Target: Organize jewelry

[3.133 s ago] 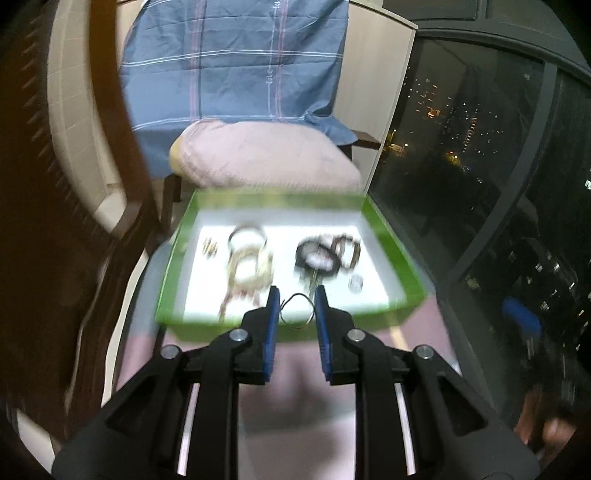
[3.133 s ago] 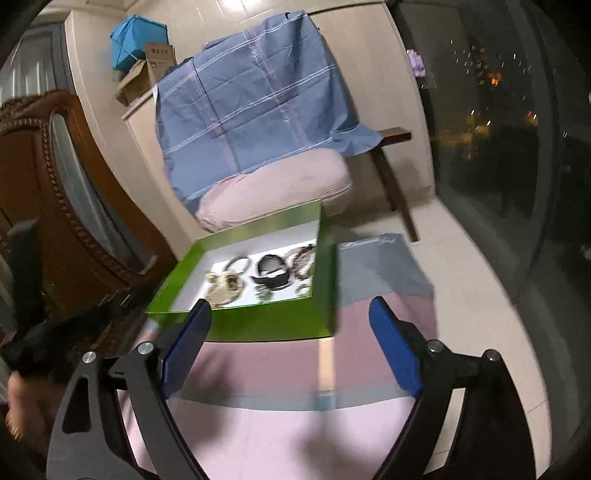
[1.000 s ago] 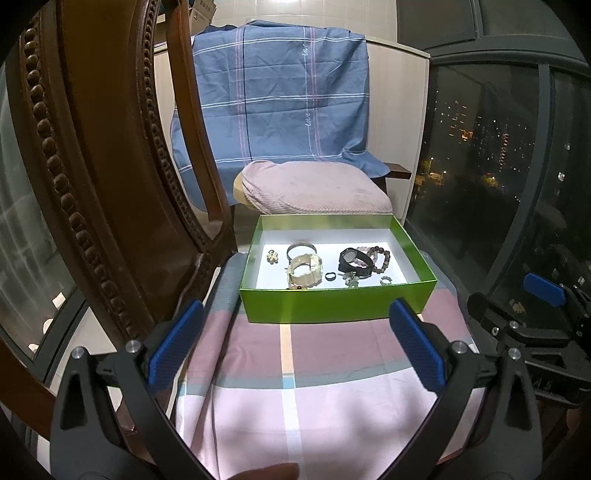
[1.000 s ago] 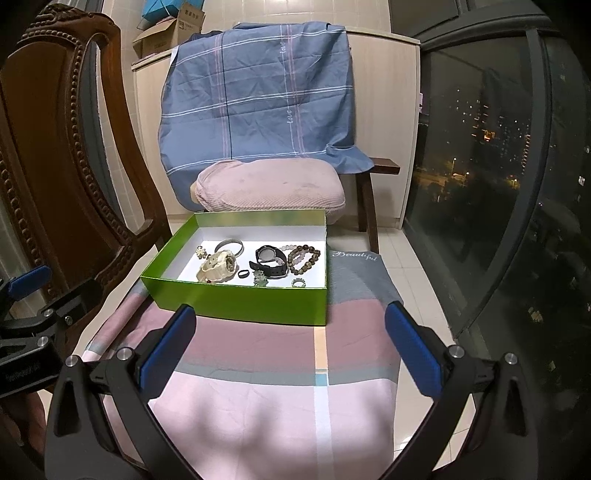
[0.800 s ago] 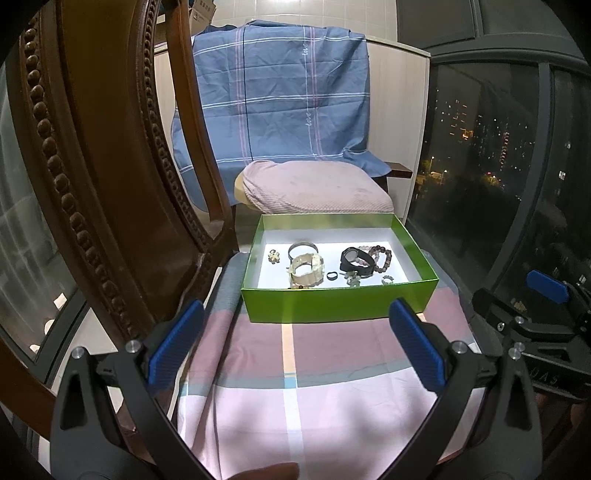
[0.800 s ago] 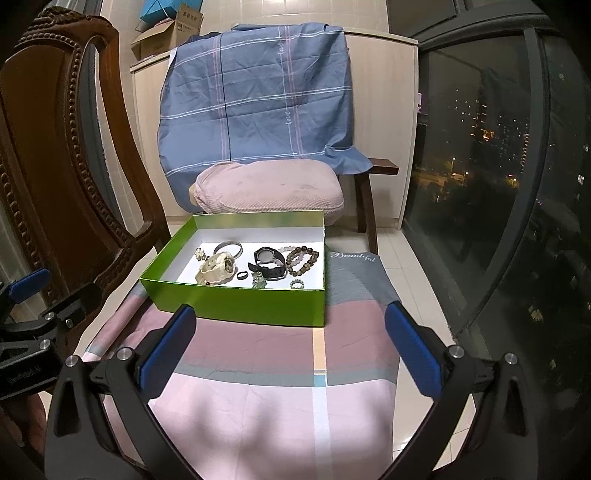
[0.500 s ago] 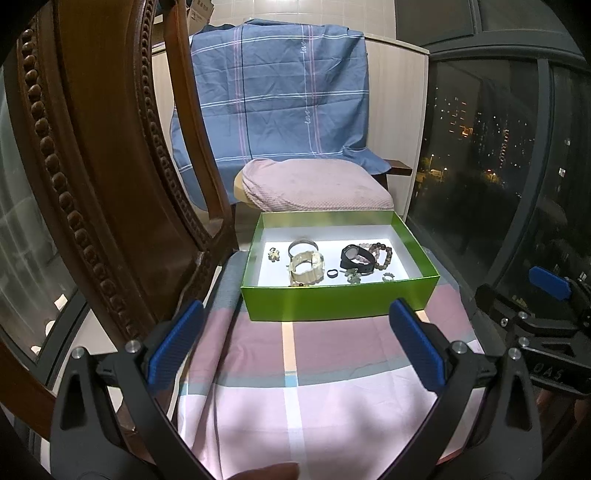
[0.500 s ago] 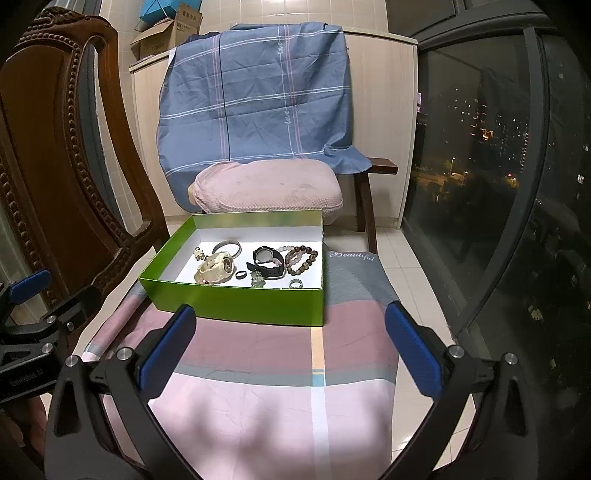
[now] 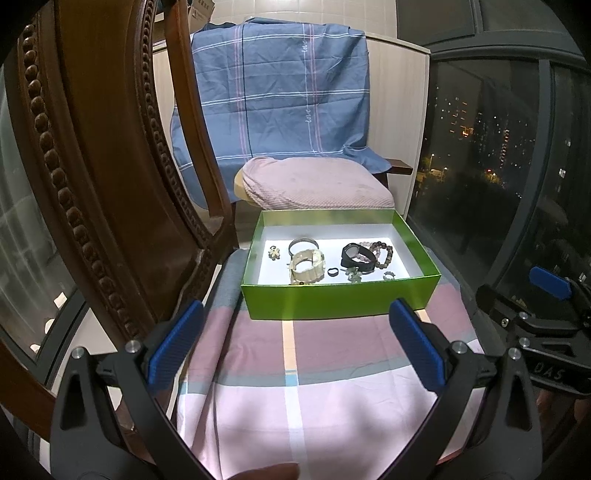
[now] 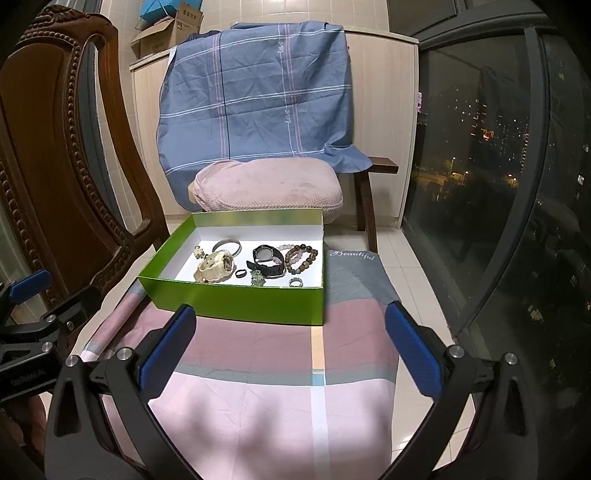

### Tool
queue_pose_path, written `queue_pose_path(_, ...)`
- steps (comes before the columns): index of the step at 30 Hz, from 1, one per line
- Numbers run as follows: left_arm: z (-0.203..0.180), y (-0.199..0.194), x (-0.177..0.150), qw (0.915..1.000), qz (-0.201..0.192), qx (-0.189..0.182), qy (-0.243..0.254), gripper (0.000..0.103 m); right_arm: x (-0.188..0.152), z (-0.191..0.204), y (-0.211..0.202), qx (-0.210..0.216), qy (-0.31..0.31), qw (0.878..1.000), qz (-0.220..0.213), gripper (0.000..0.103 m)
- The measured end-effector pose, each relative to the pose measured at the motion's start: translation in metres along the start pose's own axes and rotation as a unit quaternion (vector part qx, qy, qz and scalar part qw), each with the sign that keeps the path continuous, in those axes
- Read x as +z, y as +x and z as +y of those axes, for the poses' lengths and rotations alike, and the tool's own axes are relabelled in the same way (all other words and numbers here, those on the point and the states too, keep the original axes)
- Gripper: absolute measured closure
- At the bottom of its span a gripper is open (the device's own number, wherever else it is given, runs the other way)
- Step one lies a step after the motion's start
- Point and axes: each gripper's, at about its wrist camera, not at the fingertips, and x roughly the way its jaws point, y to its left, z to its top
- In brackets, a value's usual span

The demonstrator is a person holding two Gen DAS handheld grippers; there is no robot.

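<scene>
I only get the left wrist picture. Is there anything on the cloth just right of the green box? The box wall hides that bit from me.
Observer: Yes. The right wrist view shows the word "Beautiful" on a grey band of the cloth, right beside the green box.
Operator: What holds up that wooden bit poking out from under the blue sheet?
Observer: It is a bench; a slanted wooden leg runs down to the tiled floor.
Operator: Anything on the cupboard behind?
Observer: An open cardboard box, with something blue above it.
</scene>
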Motion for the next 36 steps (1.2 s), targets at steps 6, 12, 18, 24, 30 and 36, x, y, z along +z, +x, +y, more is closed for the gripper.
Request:
queue_pose_path(6,-0.0002,0.0001,0.0001,1.0,0.002,-0.001,0.001,0.004,0.0001,0.0004,-0.0001,0.001,0.0,1.0,0.0,0.003)
queue_pose_path(12,-0.0006,-0.0002,0.0001,1.0,0.001,-0.001,0.001,0.004,0.0001,0.0003,-0.0004,0.001,0.0,1.0,-0.001,0.003)
queue_pose_path(18,-0.001,-0.0003,0.0004,1.0,0.002,-0.001,0.002,0.004,0.0,0.0004,-0.0004,0.001,0.001,1.0,-0.001,0.003)
queue_pose_path(24,-0.0017,-0.0002,0.0001,1.0,0.003,-0.002,0.003,0.004,-0.0001,0.0006,-0.0005,0.0,0.0,1.0,-0.002,0.003)
queue_pose_path(30,-0.0013,0.0004,-0.0002,1.0,0.004,-0.002,0.003,0.004,0.0006,0.001,-0.0012,0.001,0.0,1.0,0.0,0.003)
queue_pose_path(36,-0.0016,0.0008,-0.0003,1.0,0.004,-0.001,0.003,0.004,0.0003,0.0013,-0.0004,0.001,-0.001,1.0,0.0,0.003)
